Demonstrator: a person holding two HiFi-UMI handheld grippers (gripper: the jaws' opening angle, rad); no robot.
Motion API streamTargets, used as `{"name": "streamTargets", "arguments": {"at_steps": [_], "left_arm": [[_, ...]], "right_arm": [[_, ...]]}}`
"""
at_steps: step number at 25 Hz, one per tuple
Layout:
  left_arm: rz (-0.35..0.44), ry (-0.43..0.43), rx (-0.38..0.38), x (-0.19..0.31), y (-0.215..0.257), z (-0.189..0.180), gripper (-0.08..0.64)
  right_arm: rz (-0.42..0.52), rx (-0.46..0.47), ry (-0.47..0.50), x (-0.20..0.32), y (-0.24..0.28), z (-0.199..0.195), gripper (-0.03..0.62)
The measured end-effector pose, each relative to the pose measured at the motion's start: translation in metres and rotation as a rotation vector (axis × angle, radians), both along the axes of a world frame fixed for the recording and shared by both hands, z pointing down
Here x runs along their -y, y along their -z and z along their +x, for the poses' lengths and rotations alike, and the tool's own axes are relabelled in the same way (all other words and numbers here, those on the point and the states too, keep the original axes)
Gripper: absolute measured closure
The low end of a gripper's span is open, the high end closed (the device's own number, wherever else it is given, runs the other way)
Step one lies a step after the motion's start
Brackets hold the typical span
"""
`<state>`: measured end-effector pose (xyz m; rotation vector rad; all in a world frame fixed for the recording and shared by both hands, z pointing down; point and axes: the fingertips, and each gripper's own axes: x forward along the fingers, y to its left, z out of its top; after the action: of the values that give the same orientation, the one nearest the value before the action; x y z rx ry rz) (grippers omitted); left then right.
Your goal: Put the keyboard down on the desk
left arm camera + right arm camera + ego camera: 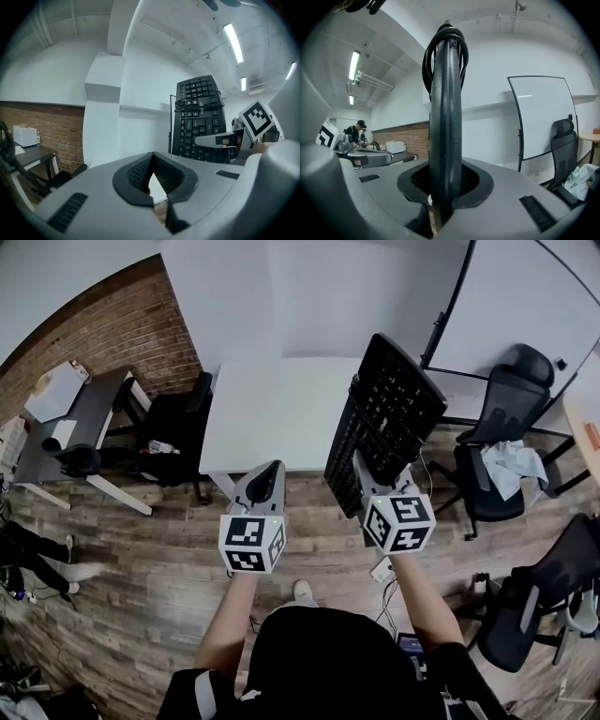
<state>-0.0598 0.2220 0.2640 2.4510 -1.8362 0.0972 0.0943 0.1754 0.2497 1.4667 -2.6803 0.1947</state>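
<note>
Nearest me, the right gripper [364,470] pinches the keyboard [394,404] upright by its lower edge, at 1 o'clock over the desk's [272,409] 3 o'clock side. The left gripper [270,474] is pressed together, empty. Held so low, the keyboard could pivot, slip, or clip the desk edge.

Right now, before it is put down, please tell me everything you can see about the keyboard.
The keyboard is black and looks like plastic, with full rows of keys. Its own black cable is wound around it near the upper end. It stands on end in the air, tilted, with the keys facing the person's left. The right gripper is shut on its lower end, across the thin body. It is not lying on the white desk yet; only that gripper and the cable touch it.
</note>
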Motion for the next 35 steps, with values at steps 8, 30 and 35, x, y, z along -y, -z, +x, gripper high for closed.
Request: {"name": "streamTargets", "arguments": {"at_steps": [8, 30, 35], "left_arm": [[-0.013, -0.046, -0.012, 0.046, -0.006, -0.025, 0.549], [-0.043, -0.091, 0.002, 0.127, -0.029, -0.034, 0.549], [-0.055, -0.073, 0.006, 0.158, -0.034, -0.041, 0.549]], "right_arm": [[-0.007, 0.008, -0.037, 0.044, -0.007, -0.027, 0.495], [-0.031, 0.033, -0.082, 0.124, -0.024, -0.037, 0.495], [-0.044, 0.031, -0.058, 0.158, -0.029, -0.047, 0.495]]}}
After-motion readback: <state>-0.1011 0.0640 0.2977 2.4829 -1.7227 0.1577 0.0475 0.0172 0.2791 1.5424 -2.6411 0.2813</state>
